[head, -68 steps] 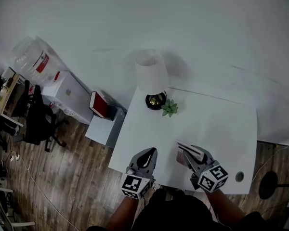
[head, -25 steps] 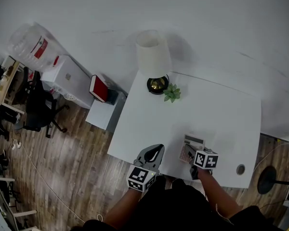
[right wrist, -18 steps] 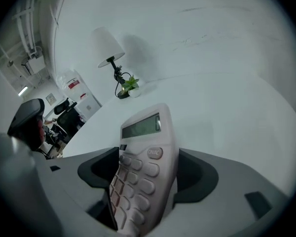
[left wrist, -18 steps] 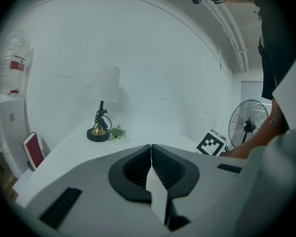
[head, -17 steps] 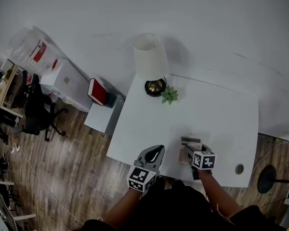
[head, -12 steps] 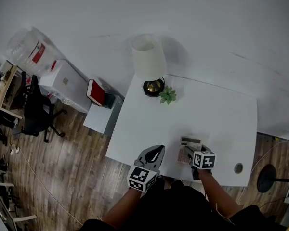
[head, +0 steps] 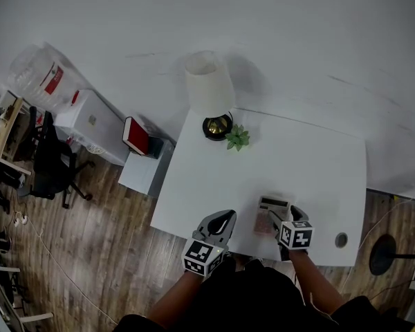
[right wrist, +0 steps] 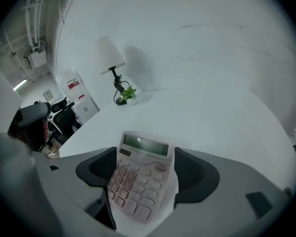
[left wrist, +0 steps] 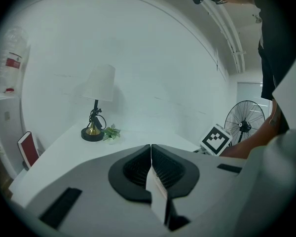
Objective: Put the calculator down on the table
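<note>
1. One white desk (head: 297, 164) takes up the middle of the head view. Most of its top is bare, above all the wide stretch ahead of the right claw.
2. Lamp (head: 209, 85) stands at the far left corner, well apart from both claws and out of the way of any setting down.
3. Right claw (right wrist: 145, 172) hangs over the near edge of the desk, right of centre. Its jaws stand about a calculator's width apart and close on the two long sides of the calculator. I judge this a firm side grip.
4. Left claw (left wrist: 151, 164) has its jaws pressed together with nothing between them. It hangs at the near edge just left of the right claw and does no work. The right claw is the one that counts.
5. Calculator (right wrist: 140, 179) sits keys up between the right jaws.
   - Its long axis runs straight along the claw's own line, with the display end pointing away from the person toward the back of the desk.
   - The display end juts out past the jaw tips, and the key end sits deep in the claw.
   - It is tilted and low over the desk top. I cannot tell whether its far edge touches the surface.
   - My judgement is that the move needs only a short drop straight down, then the jaws spreading sideways.
6. Small plant (head: 236, 138) stands just beside the lamp base, far from the calculator.
</note>
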The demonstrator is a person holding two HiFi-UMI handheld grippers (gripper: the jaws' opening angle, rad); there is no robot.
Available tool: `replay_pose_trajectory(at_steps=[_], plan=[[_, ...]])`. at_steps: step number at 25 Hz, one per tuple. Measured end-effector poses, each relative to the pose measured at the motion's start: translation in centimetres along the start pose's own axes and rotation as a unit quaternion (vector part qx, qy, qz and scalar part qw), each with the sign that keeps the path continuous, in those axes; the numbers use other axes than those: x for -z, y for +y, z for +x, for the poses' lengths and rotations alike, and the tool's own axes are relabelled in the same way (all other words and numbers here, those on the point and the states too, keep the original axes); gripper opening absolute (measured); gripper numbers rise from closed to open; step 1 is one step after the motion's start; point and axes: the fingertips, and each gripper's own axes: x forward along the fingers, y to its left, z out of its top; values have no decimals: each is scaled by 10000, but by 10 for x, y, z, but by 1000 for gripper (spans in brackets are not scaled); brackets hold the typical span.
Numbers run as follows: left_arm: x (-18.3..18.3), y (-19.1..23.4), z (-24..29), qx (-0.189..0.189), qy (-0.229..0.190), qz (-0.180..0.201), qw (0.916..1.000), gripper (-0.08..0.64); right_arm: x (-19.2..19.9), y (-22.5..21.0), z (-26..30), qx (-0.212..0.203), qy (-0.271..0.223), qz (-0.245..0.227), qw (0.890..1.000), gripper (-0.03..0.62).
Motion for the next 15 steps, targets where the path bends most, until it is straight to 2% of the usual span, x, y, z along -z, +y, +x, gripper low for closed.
replay_pose_trajectory(at_steps=[4,9,15], plan=[[-4,-2,3,35,16,32,10000,21,-38,16,-25,-81,-492,-377,9980,380],[-18,-9,5,121,-115,91,9998,21,-88,36,-60,-195,-1263,-759,9889,330],[-35,-8,10,42,-177,215,9996,21,-135,53,-106,-213,-2306,-1015,9675,176]])
